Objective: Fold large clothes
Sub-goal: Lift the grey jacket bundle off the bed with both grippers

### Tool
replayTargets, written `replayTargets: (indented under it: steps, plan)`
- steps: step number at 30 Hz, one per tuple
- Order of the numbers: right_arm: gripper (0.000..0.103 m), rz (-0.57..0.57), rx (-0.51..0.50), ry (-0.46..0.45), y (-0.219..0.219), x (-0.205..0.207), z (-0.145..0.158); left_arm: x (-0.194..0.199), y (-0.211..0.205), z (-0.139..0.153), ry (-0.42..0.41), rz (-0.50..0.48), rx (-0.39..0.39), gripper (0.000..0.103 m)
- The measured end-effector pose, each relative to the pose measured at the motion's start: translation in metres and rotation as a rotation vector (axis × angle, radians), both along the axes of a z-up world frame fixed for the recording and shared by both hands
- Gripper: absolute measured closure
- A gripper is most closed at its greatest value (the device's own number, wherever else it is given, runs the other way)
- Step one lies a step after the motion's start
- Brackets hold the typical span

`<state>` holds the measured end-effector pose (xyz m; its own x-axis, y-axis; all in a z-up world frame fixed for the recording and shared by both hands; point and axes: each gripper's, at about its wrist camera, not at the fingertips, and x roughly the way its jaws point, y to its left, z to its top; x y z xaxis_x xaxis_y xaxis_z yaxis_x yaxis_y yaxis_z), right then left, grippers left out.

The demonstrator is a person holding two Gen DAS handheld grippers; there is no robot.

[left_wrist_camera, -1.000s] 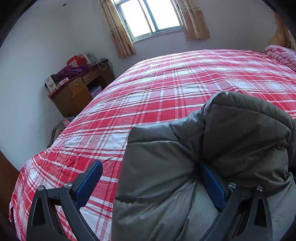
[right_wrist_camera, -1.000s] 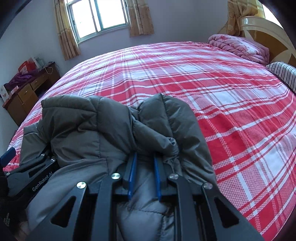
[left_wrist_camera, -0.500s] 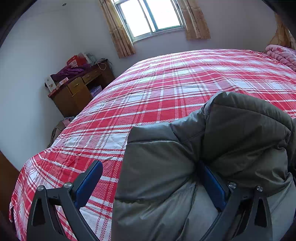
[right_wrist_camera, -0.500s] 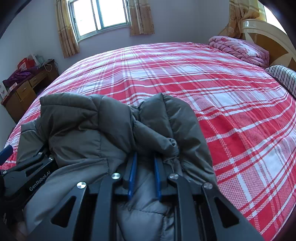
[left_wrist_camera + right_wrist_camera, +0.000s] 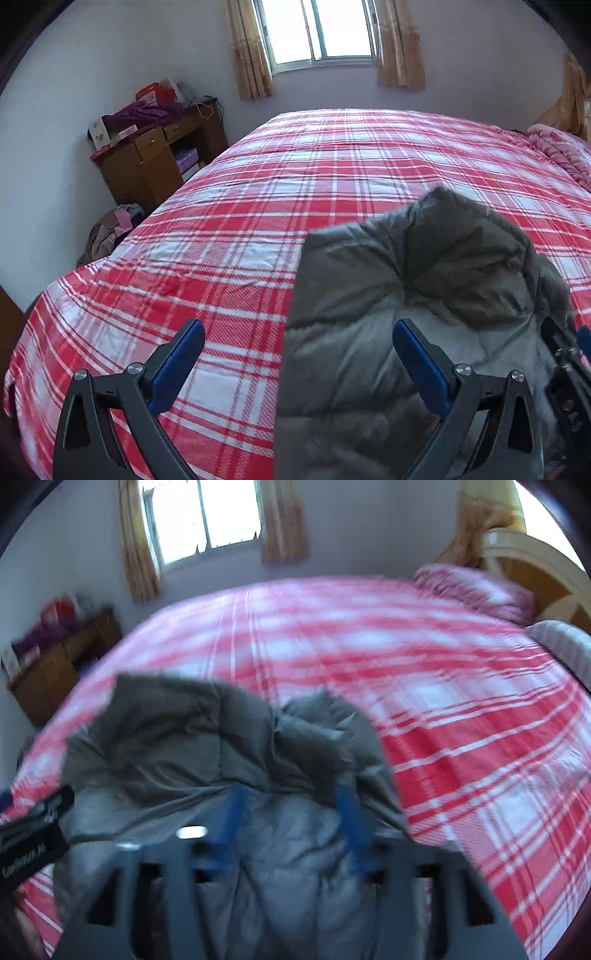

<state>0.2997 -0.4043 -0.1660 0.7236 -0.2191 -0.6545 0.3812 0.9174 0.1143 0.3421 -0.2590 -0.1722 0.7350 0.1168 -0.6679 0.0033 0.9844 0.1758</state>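
— What are your tongs doing?

— My left tongs (image 5: 299, 354) stand wide apart, holding nothing; one pad hangs over the plaid bed cover (image 5: 221, 236), the other over the grey puffer jacket (image 5: 424, 280). My right tongs (image 5: 291, 827) have just been opening; the jacket lies bunched between the pads, though blur hides any contact.

— And where's the jacket?

— Heaped at the near edge of the bed. Beyond it, a wooden cabinet (image 5: 155, 162) and a curtained window (image 5: 317, 33).

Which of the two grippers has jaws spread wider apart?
The left gripper: jaws stand far apart beside the grey jacket. The right gripper has just opened, narrower.
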Motion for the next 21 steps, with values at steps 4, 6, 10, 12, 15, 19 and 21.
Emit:
replayTargets:
  steps: [4,6,10,12,15,19,21]
  plan:
    - [0.034,0.016,0.023,-0.004,0.003,-0.008,-0.014,0.005,-0.002,-0.023,0.015,0.015,0.017,0.001]
    - [0.034,0.024,0.031,-0.023,0.0,-0.011,-0.019,0.003,-0.002,-0.026,-0.007,0.026,0.012,0.001]
    - [0.034,0.044,0.025,-0.012,0.001,-0.006,-0.024,0.006,-0.005,-0.034,-0.006,0.043,0.03,0.001]
    - [0.034,0.047,0.037,-0.002,0.0,-0.003,-0.028,0.008,-0.007,-0.037,-0.001,0.047,0.045,0.001]
    - [0.034,0.052,0.053,0.012,-0.003,0.0,-0.031,0.009,-0.012,-0.039,0.003,0.05,0.073,0.001]
    - [0.034,0.054,0.045,0.043,0.0,0.005,-0.034,0.012,-0.013,-0.042,0.021,0.048,0.073,0.001]
    - [0.034,0.054,0.045,0.052,0.001,0.007,-0.035,0.013,-0.011,-0.044,0.026,0.047,0.069,0.001]
